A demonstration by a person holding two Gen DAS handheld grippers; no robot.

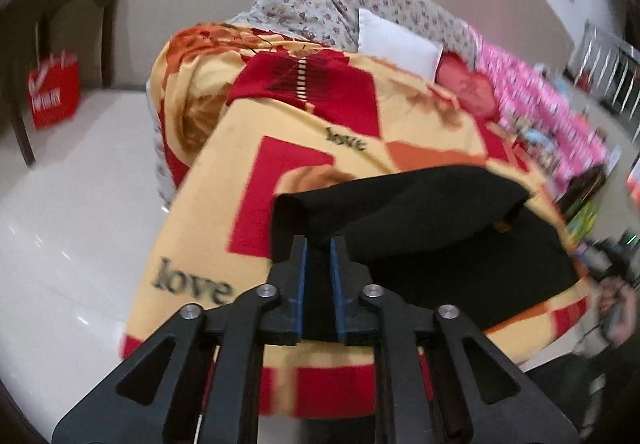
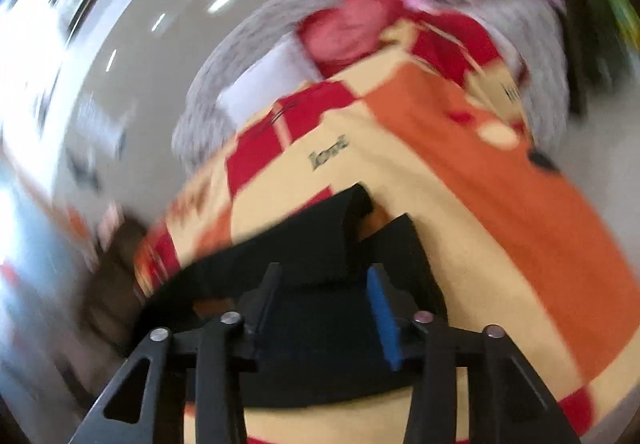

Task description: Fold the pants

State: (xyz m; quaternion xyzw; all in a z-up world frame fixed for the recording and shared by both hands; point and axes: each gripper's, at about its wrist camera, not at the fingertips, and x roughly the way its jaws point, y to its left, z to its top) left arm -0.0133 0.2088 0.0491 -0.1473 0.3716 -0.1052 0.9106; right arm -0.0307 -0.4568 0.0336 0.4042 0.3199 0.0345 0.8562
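Lying on the yellow-and-red blanket [image 1: 256,148], the black pants [image 1: 420,212] were partly lifted, one edge pinched in the narrow jaws of the left gripper [image 1: 319,248]. The right gripper [image 2: 324,276] hovered over dark cloth with jaws spread wide, gripping nothing. Its view was smeared with blur. Judging from this, the single pinch could slip, or the fold land crooked, should the fabric sag unsupported on the right.
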